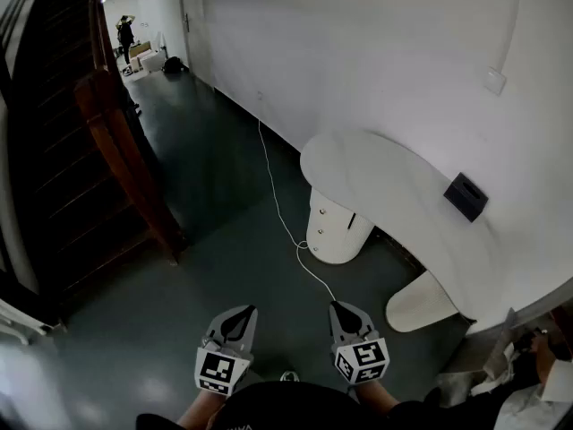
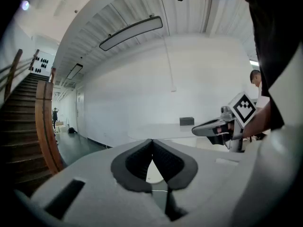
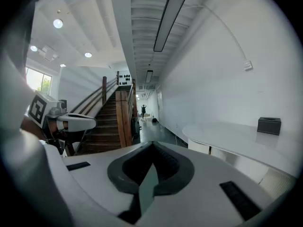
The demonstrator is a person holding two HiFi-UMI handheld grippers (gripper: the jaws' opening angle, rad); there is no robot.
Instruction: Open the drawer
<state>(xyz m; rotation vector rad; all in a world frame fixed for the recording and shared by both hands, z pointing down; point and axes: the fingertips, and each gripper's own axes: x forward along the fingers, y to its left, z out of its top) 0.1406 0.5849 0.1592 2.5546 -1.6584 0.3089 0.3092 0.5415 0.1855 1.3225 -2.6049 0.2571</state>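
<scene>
A white rounded drawer cabinet (image 1: 333,229) stands under the curved white desk (image 1: 376,173), a good way ahead of both grippers. Small round marks run down its front. My left gripper (image 1: 244,311) and right gripper (image 1: 337,307) hang side by side low in the head view, above the dark floor, far short of the cabinet. Both are shut with nothing in them. In the left gripper view the left gripper (image 2: 152,141) has its jaws closed to a point, and the right gripper (image 2: 213,126) shows beside it. The right gripper (image 3: 151,144) is likewise closed in its own view.
A black box (image 1: 466,196) sits on the desk. A white cable (image 1: 279,206) trails along the floor to the cabinet. A wooden staircase (image 1: 116,141) rises at the left. A person (image 1: 125,30) stands far down the corridor, and another person's hand (image 1: 542,348) is at lower right.
</scene>
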